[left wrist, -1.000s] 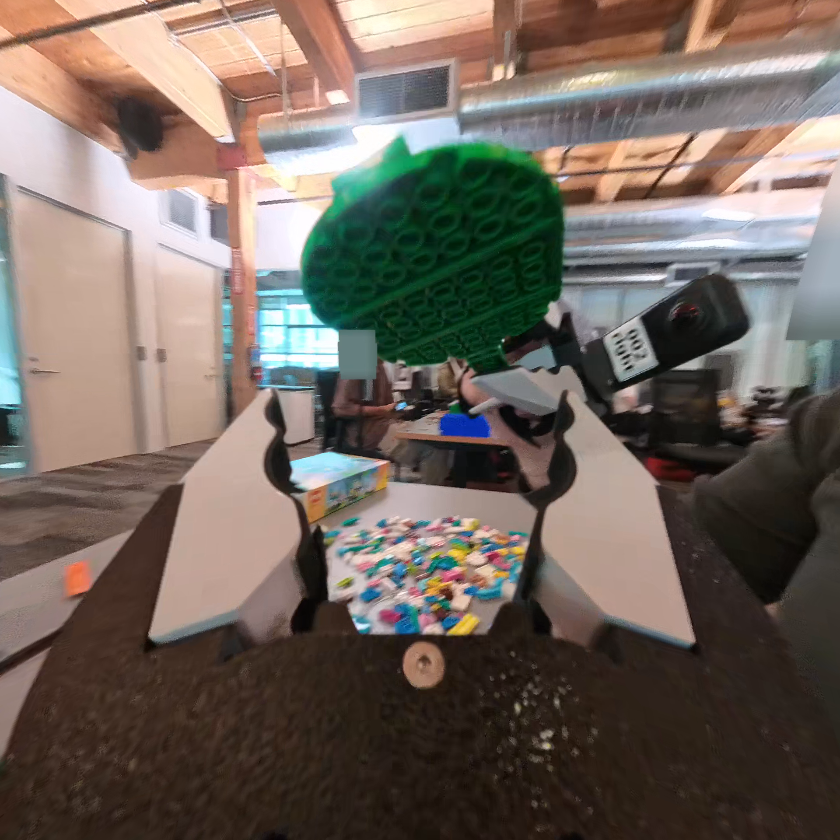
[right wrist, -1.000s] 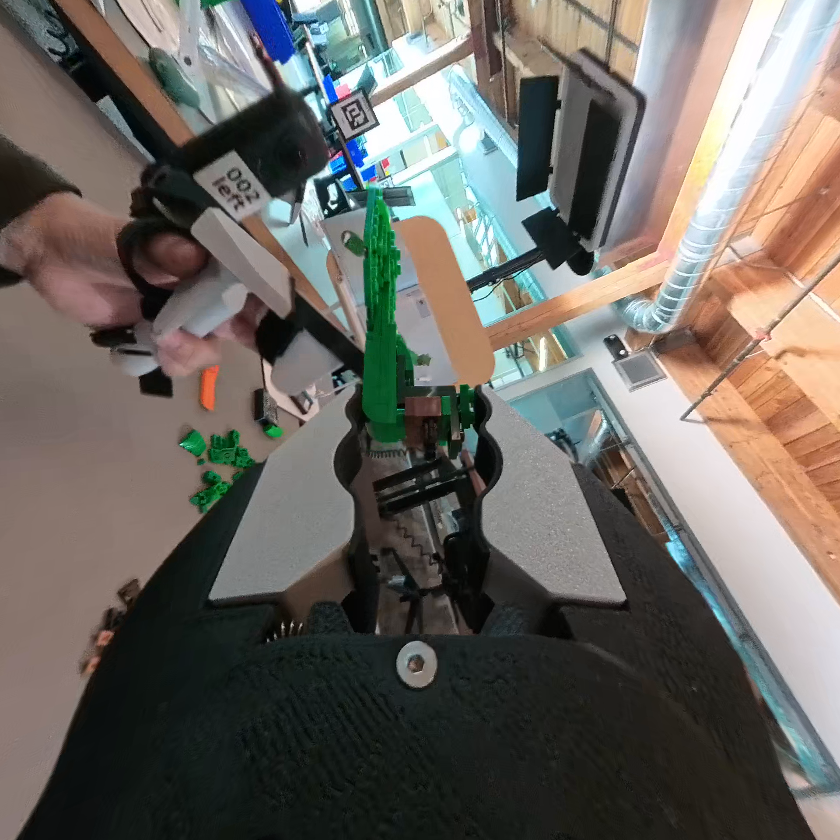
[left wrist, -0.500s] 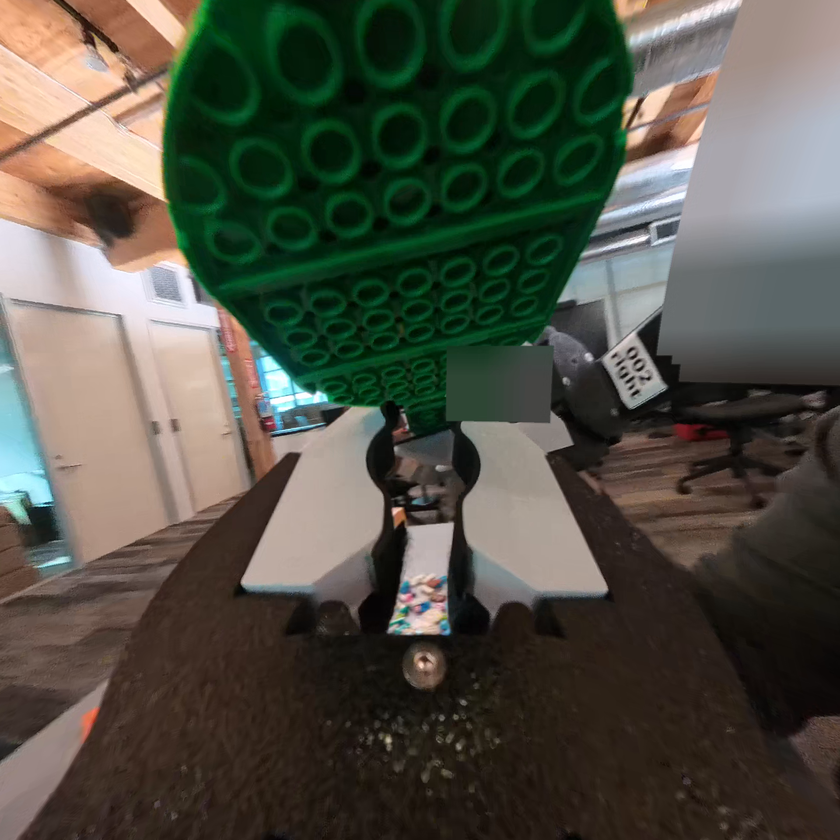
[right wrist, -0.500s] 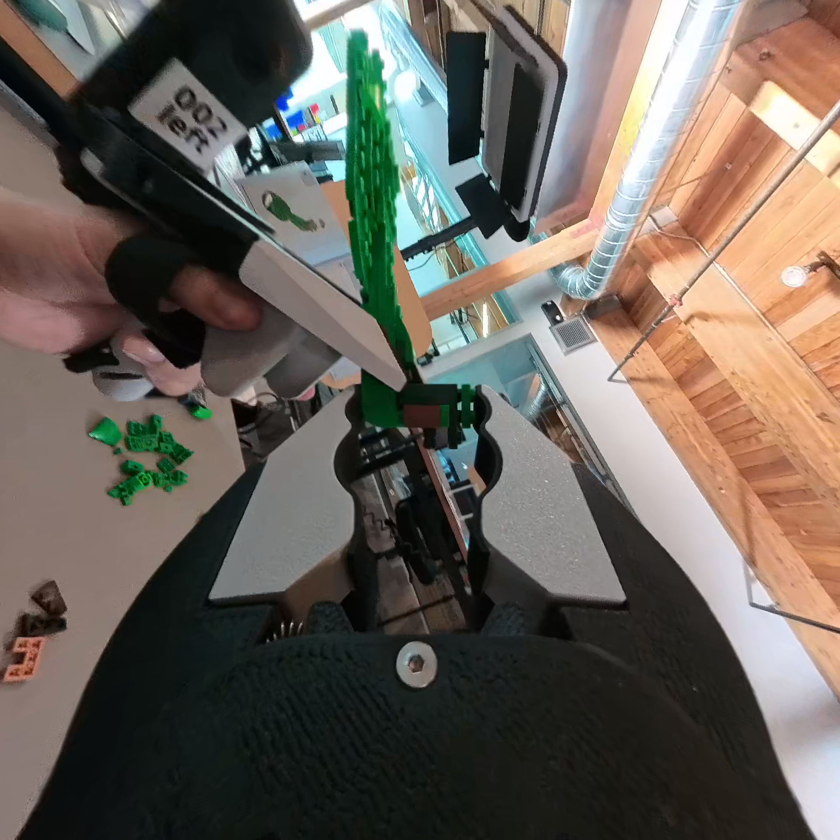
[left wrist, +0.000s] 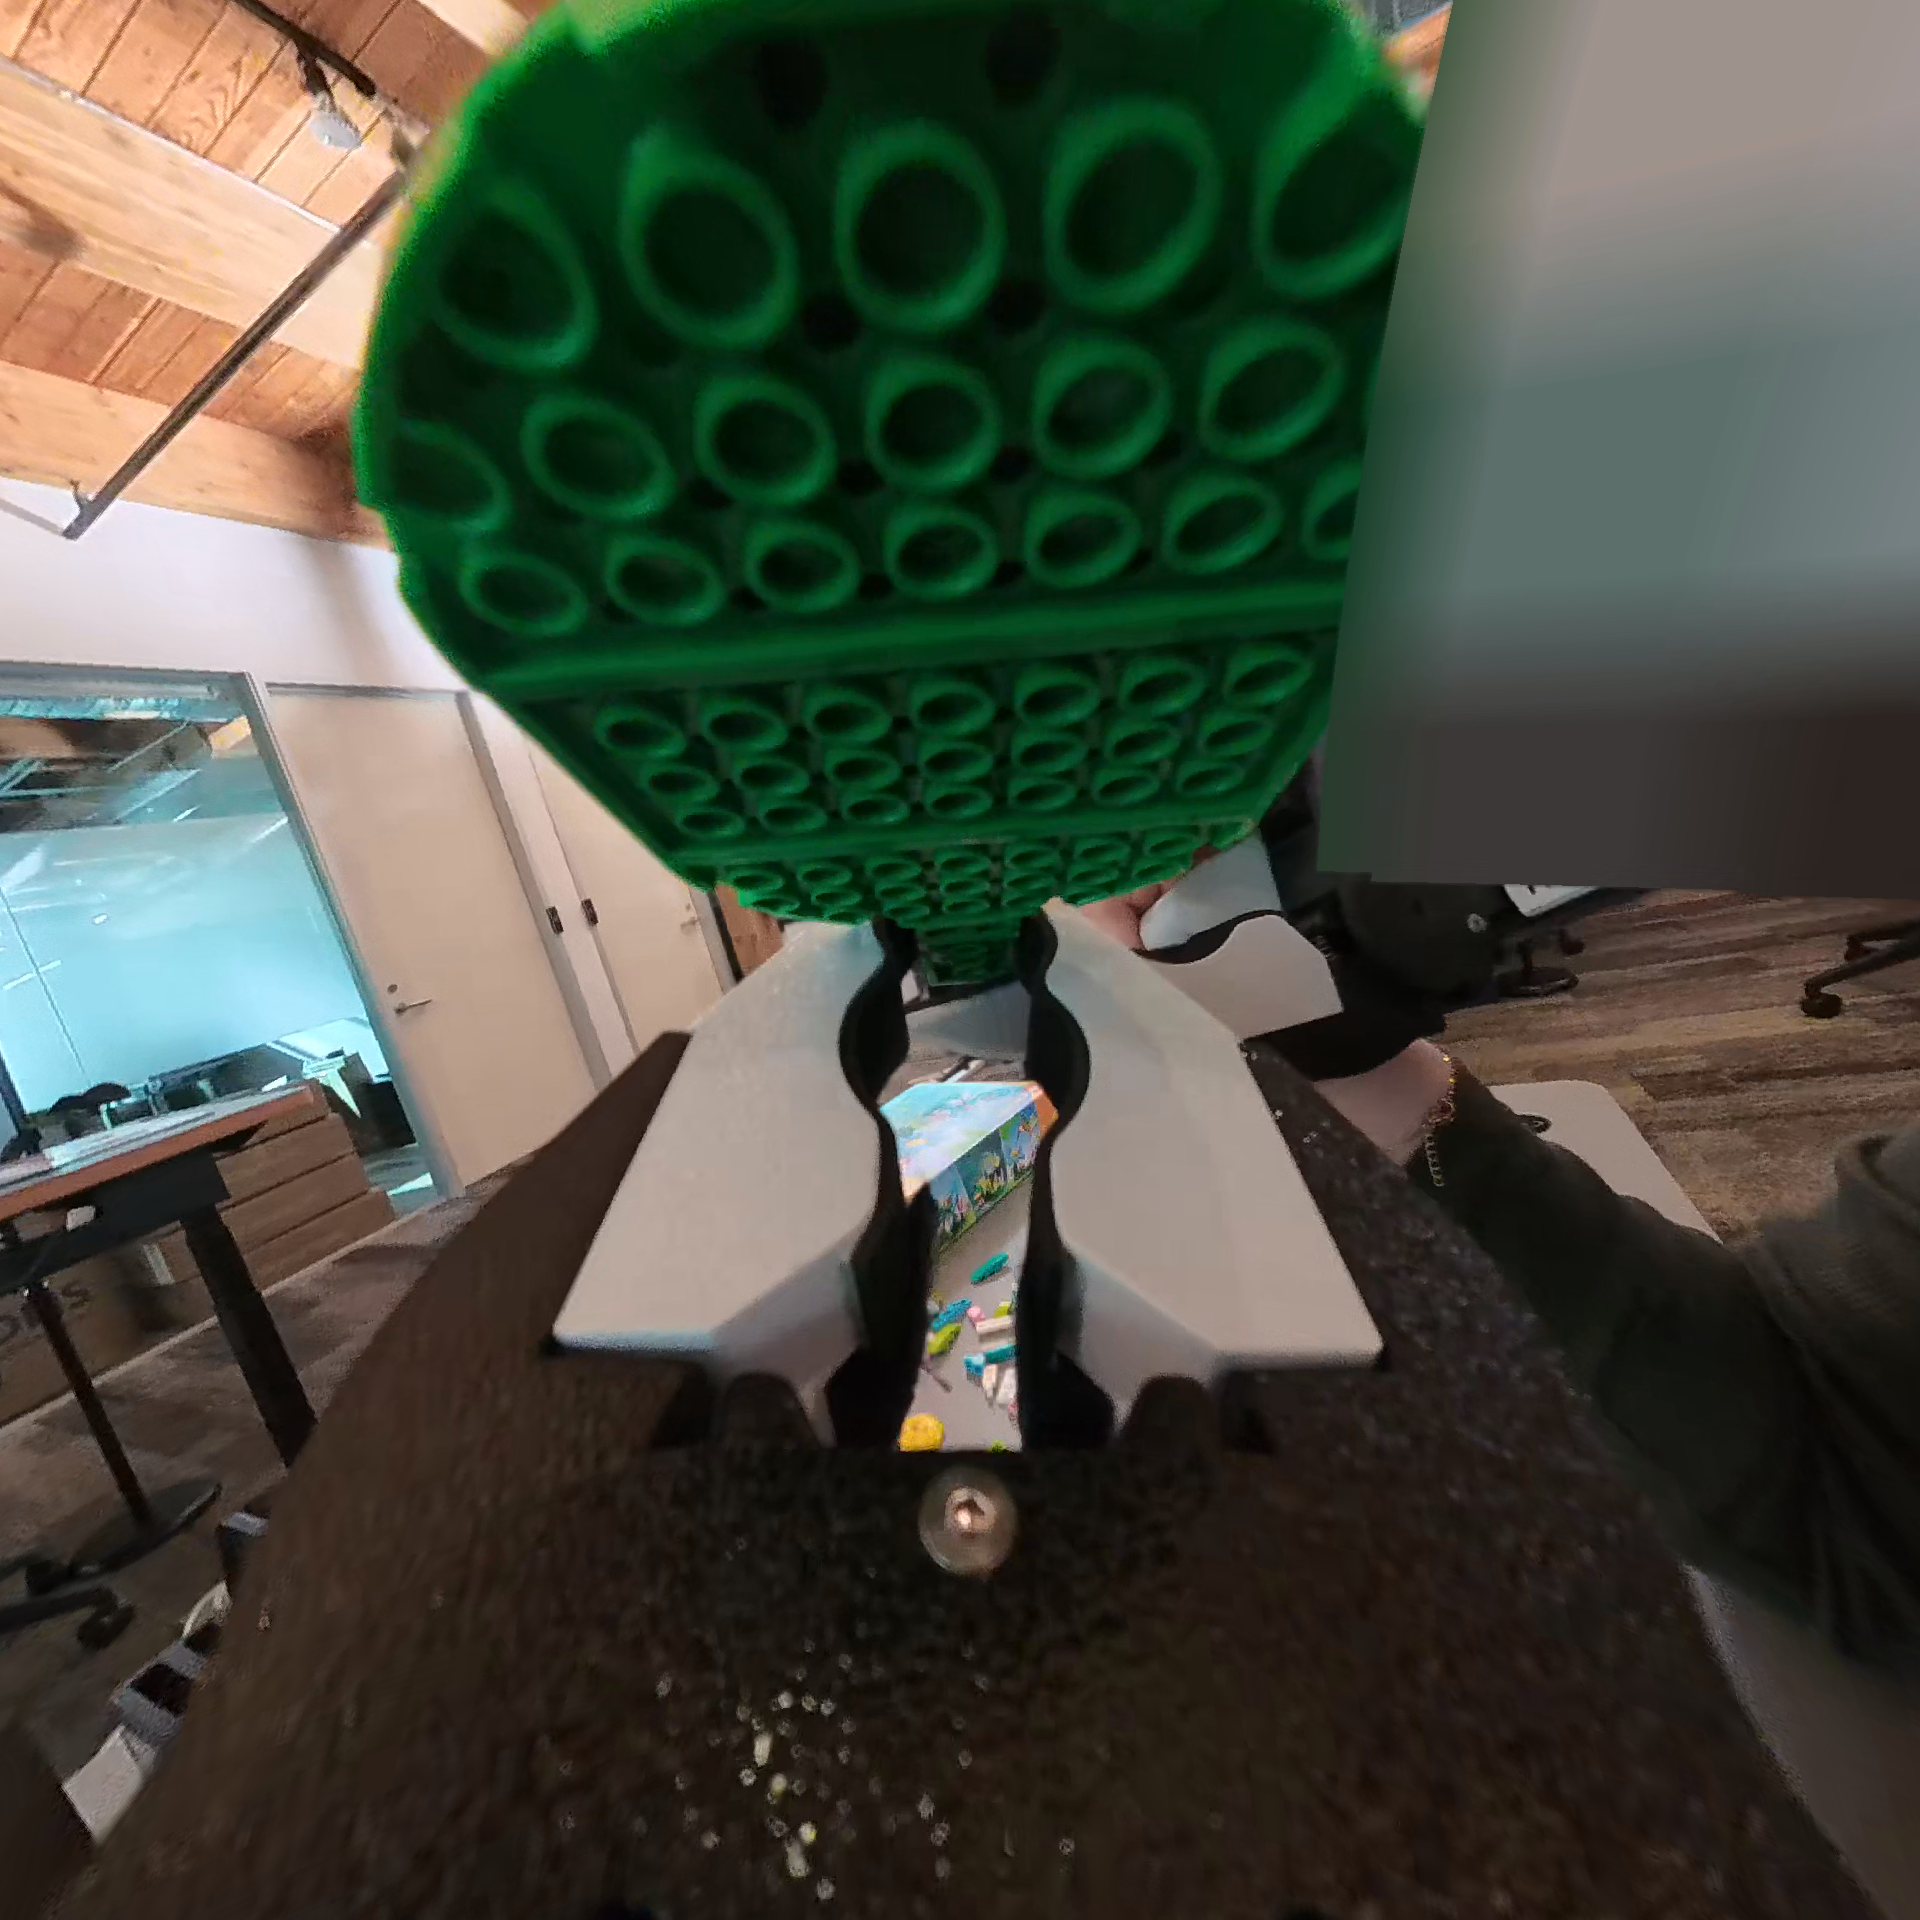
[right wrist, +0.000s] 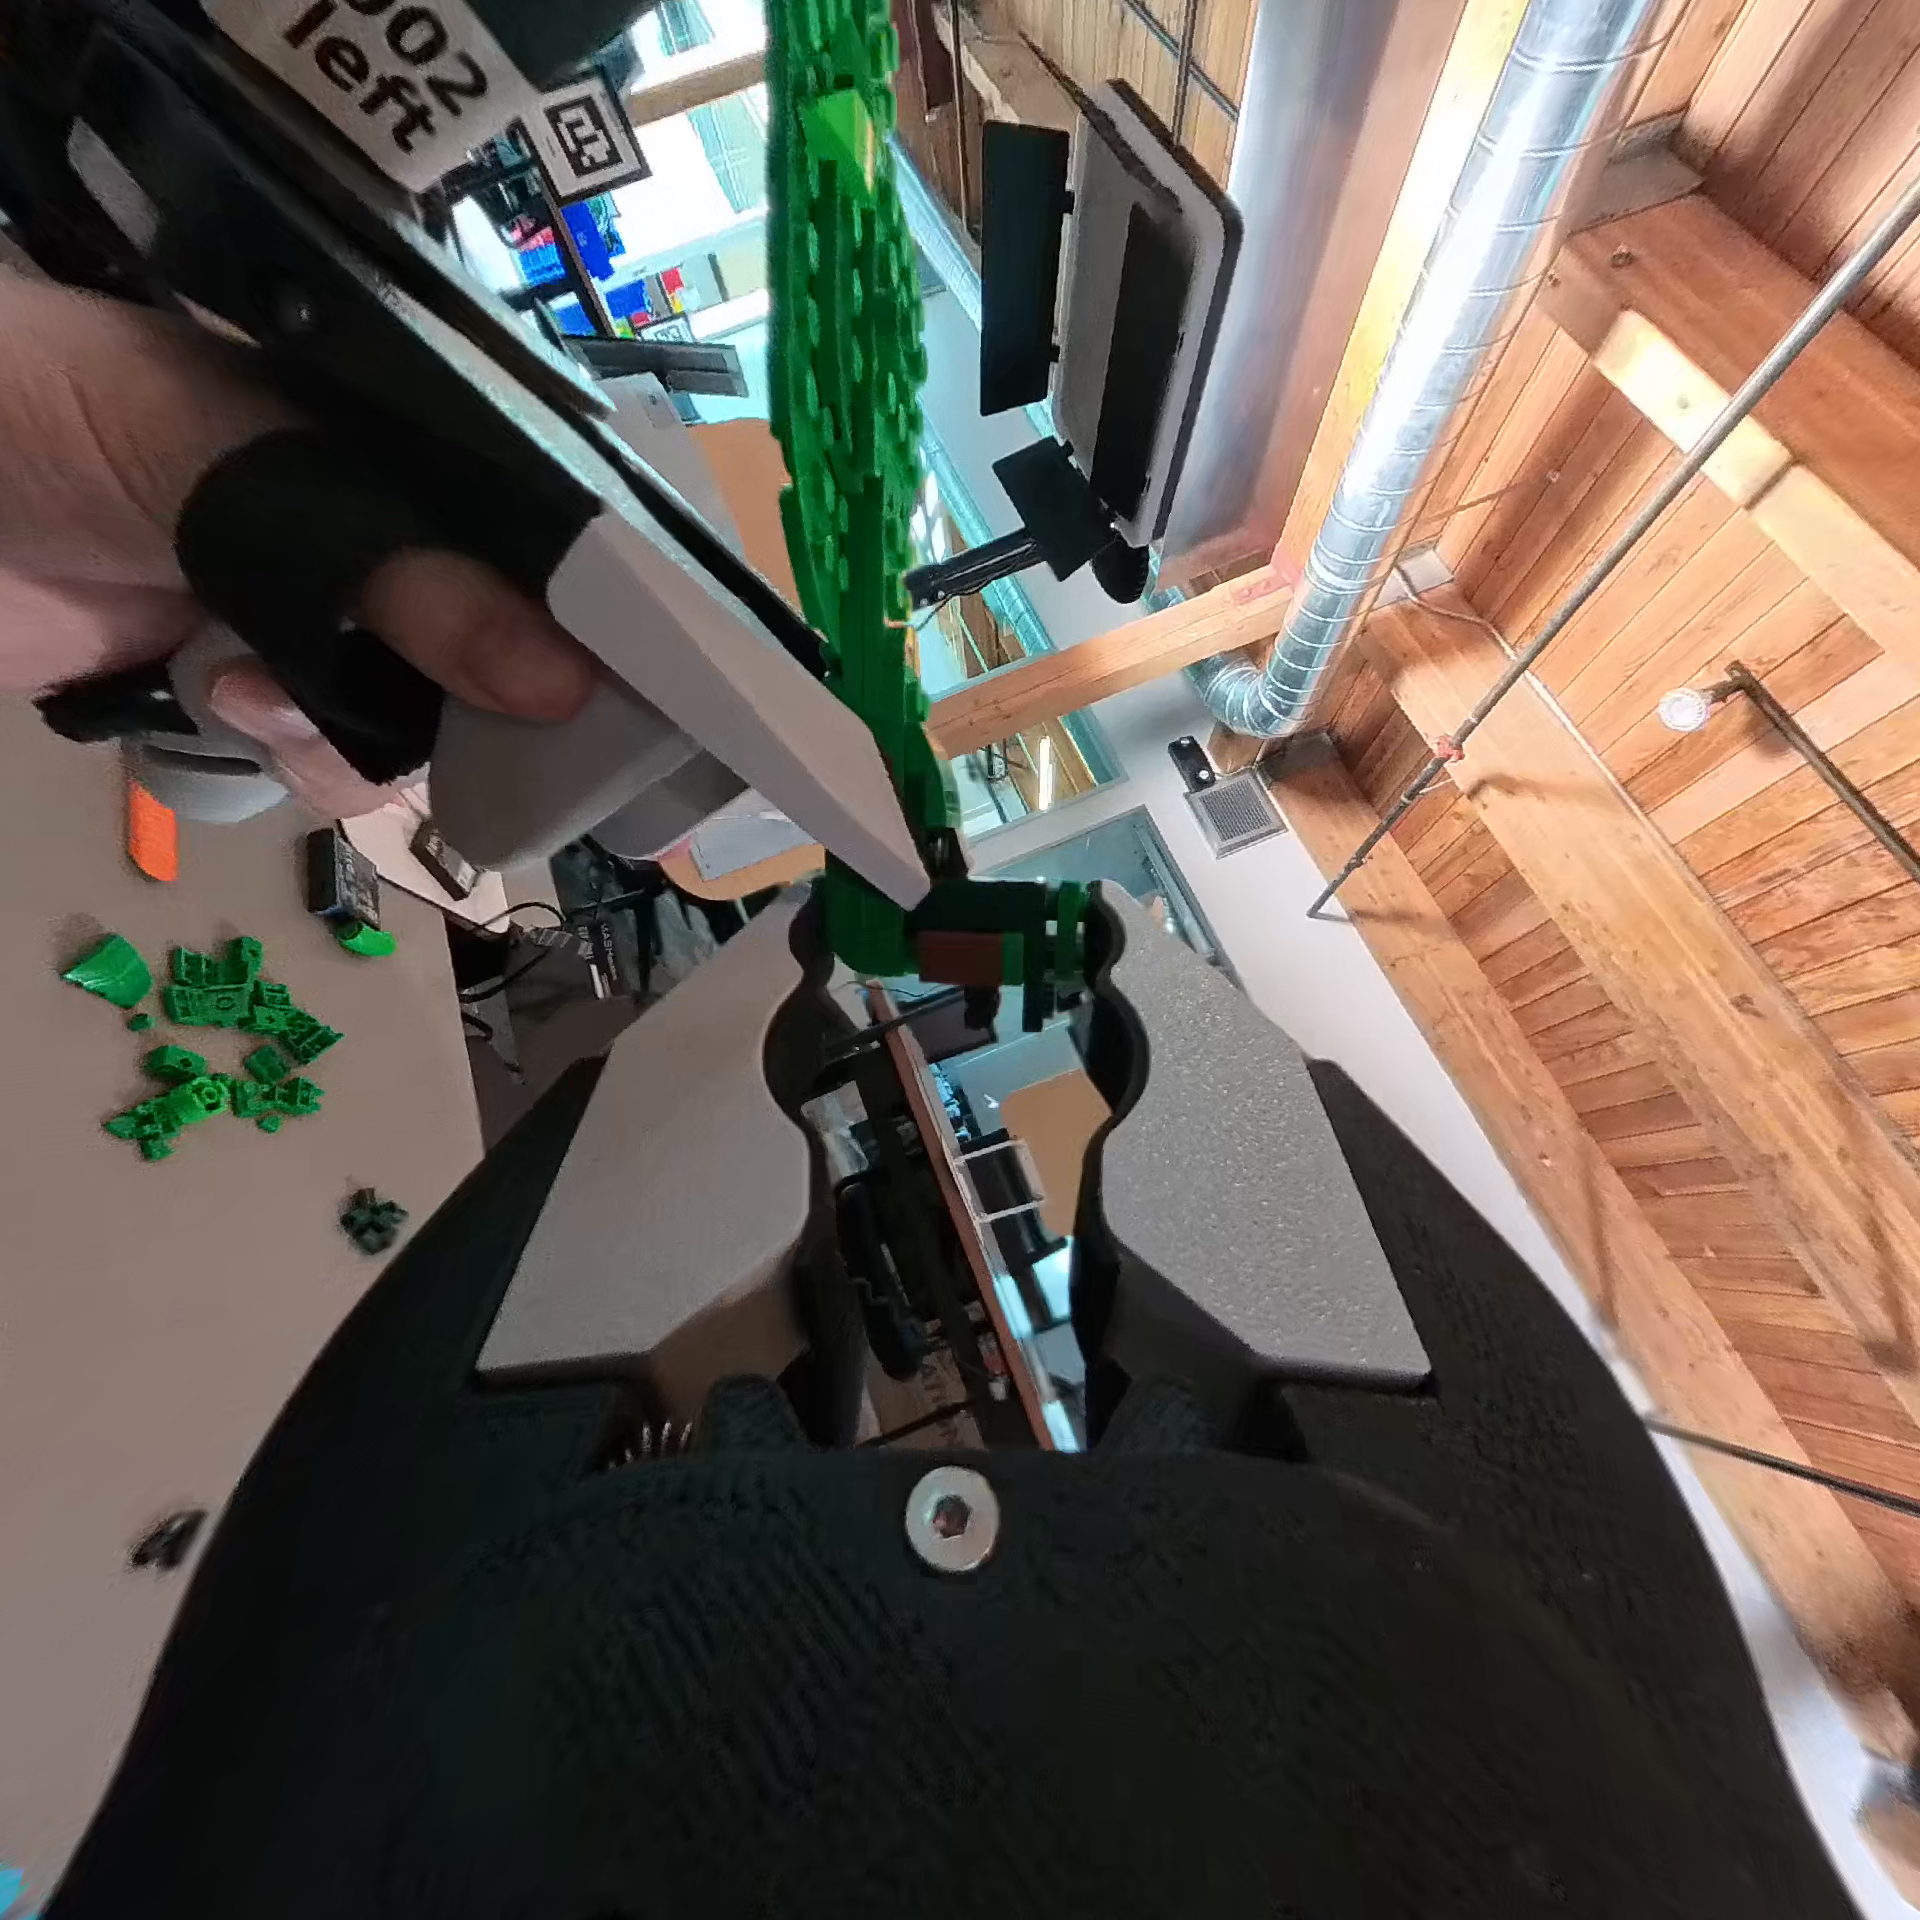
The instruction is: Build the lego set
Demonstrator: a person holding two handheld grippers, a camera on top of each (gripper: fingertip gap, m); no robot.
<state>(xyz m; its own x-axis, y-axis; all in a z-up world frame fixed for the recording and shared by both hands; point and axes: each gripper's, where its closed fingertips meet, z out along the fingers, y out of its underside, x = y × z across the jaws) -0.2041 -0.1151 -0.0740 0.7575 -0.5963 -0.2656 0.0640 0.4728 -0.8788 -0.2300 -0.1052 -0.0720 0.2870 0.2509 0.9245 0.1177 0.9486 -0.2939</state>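
A large green studded plate (left wrist: pixel 894 436) is held up in the air, its underside filling the top of the left wrist view. In the right wrist view it stands edge-on (right wrist: pixel 852 343), with a small brown and green block (right wrist: pixel 977 951) at its near end. My right gripper (right wrist: pixel 961 930) is shut on that block end of the build. My left gripper (left wrist: pixel 966 940) has its jaws narrowed onto the plate's near edge. In the right wrist view, one of its grey fingers (right wrist: pixel 790 748) lies against the plate's left face.
A grey table lies below with loose coloured pieces (left wrist: pixel 977 1340) and the set's box (left wrist: pixel 966 1153). A pile of green pieces (right wrist: pixel 208 1039), an orange tool (right wrist: pixel 151 831) and dark pieces (right wrist: pixel 374 1221) lie on the table. A person's sleeve (left wrist: pixel 1662 1351) is at the right. My two grippers' fingertips are within a few centimetres of each other.
My left gripper went from wide open to nearly shut and moved up onto the plate's edge. The plate now looms much closer in the left wrist view. The right gripper kept its hold.
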